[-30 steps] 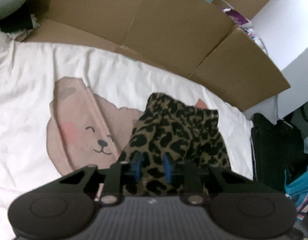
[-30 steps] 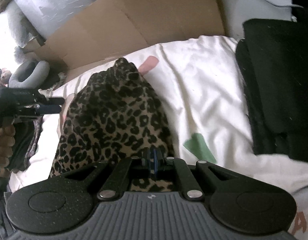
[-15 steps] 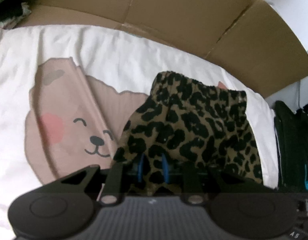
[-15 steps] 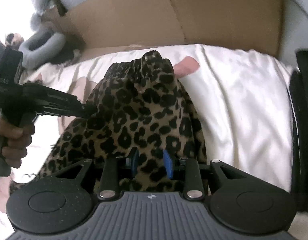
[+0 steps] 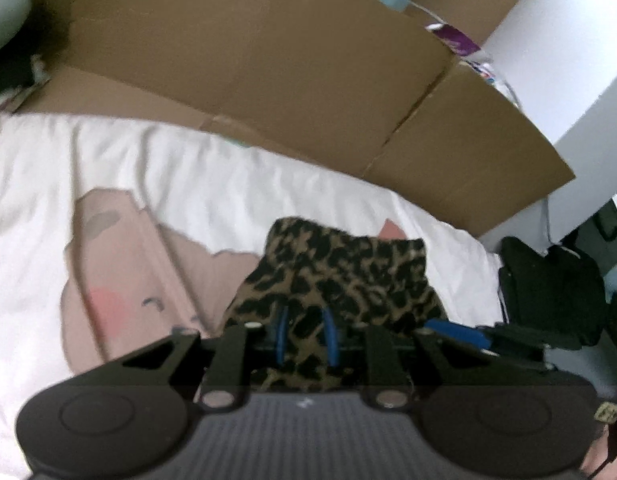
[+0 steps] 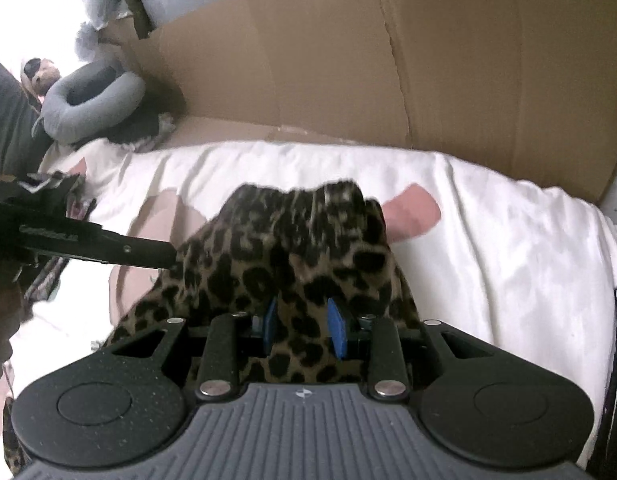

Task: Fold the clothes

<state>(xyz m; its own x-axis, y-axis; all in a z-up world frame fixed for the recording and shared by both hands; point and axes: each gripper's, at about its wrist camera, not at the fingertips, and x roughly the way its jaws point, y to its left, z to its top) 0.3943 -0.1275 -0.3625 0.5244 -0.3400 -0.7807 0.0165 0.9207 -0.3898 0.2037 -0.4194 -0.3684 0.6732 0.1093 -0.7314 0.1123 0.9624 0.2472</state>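
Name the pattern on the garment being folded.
Leopard print, black spots on tan garment; clearest in the right wrist view.

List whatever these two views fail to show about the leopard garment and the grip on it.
- Leopard-print fabric garment: its near part is hidden behind each hand-held gripper body in both views, so its type stays unclear.
- Left hand-held gripper: blurred; pad contact unclear.
- Right hand-held gripper: pads apart, fabric between; pinch unclear.

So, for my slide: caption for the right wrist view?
Right gripper and left gripper holding leopard-print garment over white bedsheet.
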